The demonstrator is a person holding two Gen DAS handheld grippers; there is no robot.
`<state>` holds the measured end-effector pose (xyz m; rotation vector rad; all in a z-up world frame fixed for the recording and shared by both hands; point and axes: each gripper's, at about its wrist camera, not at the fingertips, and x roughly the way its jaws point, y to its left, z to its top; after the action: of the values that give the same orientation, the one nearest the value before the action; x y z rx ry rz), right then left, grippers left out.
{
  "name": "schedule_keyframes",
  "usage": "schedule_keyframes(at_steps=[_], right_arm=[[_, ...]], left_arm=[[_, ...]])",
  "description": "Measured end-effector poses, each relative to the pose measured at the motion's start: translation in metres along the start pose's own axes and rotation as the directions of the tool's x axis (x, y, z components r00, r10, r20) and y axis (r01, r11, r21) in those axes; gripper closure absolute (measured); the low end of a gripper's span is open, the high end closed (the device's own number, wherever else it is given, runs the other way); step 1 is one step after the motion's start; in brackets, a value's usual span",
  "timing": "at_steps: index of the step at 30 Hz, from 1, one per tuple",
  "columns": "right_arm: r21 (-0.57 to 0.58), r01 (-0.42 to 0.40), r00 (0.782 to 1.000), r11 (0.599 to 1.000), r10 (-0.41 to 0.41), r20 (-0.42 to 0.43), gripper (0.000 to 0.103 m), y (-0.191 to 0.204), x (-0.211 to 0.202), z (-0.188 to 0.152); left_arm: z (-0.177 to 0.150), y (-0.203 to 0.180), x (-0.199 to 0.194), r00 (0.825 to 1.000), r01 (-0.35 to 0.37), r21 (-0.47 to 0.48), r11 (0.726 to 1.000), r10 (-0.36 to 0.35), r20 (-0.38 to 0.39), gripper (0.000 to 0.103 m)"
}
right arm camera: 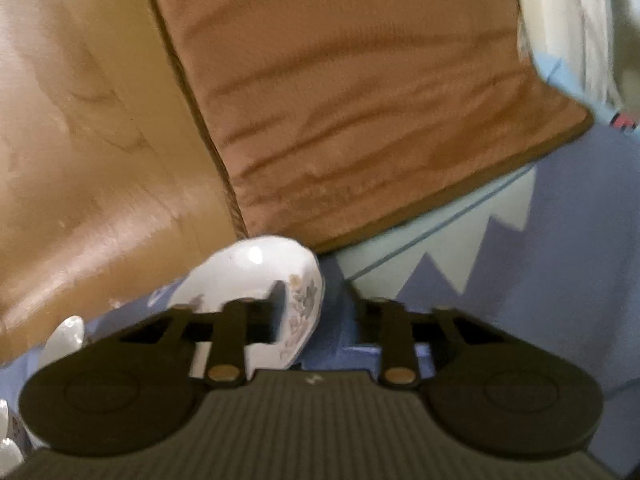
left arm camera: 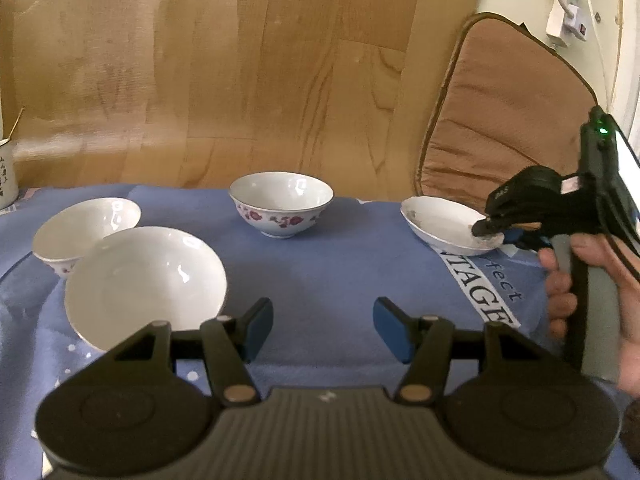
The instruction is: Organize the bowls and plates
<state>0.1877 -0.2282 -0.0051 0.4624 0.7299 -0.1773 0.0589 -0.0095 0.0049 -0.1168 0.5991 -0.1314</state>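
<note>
We see a blue cloth (left arm camera: 320,264) over the table, w/ a wood-grain wall behind and a brown cushion (left arm camera: 508,120) leaning at the far right. On the cloth, left side: a plain white bowl (left arm camera: 144,284) nearest us, a flowered bowl (left arm camera: 86,228) just behind it, rims overlapping in view. Mid-back stands another flowered bowl (left arm camera: 281,204), upright, apart from the rest. Far right sits a shallow plate (left arm camera: 444,220), just beside the cushion's foot. The right gripper (left arm camera: 486,229), held by a hand (left arm camera: 588,280), is clamped narrow on that plate's near rim, one pad inside, one under. The left gripper (left arm camera: 323,330) hovers over bare cloth, jaws about half wide, nothing between them.
</note>
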Motion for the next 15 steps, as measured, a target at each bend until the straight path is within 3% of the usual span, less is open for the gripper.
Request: schedule_keyframes(at_steps=[5, 9, 15], right_arm=[[-0.023, -0.047, 0.999, 0.999, 0.047, -0.013, 0.091, 0.002, -0.012, -0.007], [-0.02, -0.109, 0.993, 0.994, 0.108, -0.053, 0.09, -0.003, -0.031, -0.023], [0.032, -0.258, 0.952, 0.966, 0.26, -0.162, 0.092, -0.02, -0.075, -0.049]], left_arm=[[0.004, 0.008, -0.003, 1.0, 0.004, -0.041, 0.999, -0.003, 0.021, 0.047], [0.008, 0.021, -0.006, 0.998, 0.06, -0.118, 0.991, -0.057, 0.028, 0.047], [0.007, 0.028, -0.006, 0.993, 0.121, -0.169, 0.978, -0.121, 0.014, 0.047]])
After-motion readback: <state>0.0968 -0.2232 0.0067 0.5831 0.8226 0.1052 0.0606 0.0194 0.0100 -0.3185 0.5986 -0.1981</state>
